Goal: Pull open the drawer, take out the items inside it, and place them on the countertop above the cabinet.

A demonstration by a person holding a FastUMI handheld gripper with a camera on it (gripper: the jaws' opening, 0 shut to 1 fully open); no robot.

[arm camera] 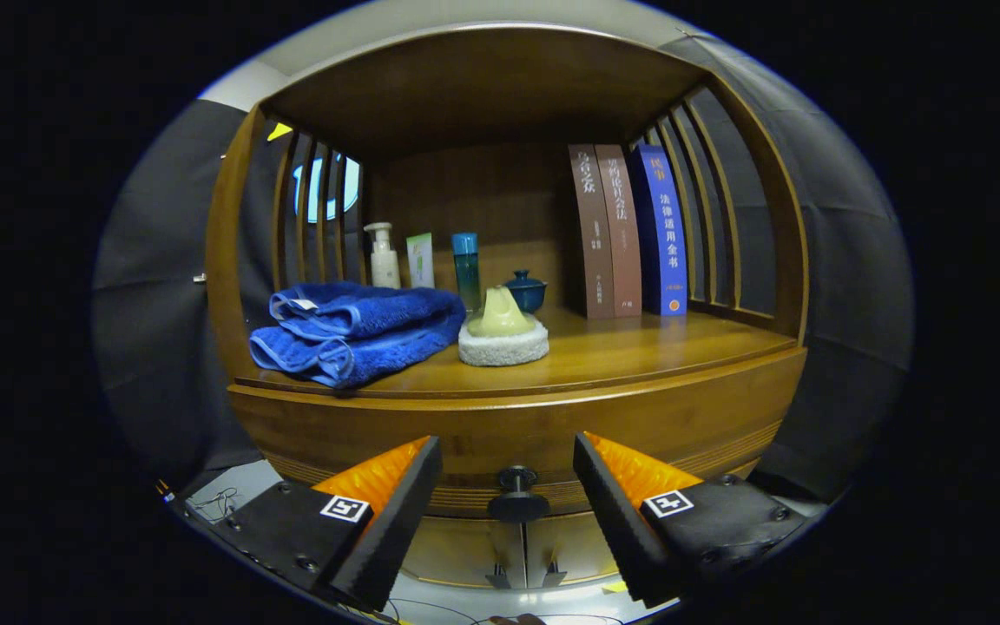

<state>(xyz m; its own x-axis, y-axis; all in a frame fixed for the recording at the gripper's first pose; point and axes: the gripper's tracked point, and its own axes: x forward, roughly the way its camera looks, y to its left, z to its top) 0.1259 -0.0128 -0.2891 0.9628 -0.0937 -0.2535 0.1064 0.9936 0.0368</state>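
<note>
Drawer (517, 434) shut, front flush with the cabinet (231, 260), sitting just ahead of the fingers. Dark round knob (517, 495) dead centre between the two fingers, untouched on both sides. Gripper (507, 473) spread wide, released, gripping nothing, one finger either side of the knob with clear gaps. Below the knob, two lower cabinet doors (500, 547) with small handles, low between the fingers.

Above the drawer, beyond the fingers, the wooden countertop (639, 347). Folded blue towel (352, 330) up beyond the left finger, near the front edge. Just beside it, straight ahead over the knob, a pale yellow-green piece (500, 314) resting on a white fluffy pad (503, 345). Behind that, a small dark blue lidded pot (525, 289). Further back beyond the towel: white pump bottle (383, 256), pale green tube (419, 259), teal bottle (466, 265), all upright in a row. Beyond the right finger, three books (630, 230) standing upright at the back, two brown and one blue, touching each other.
</note>
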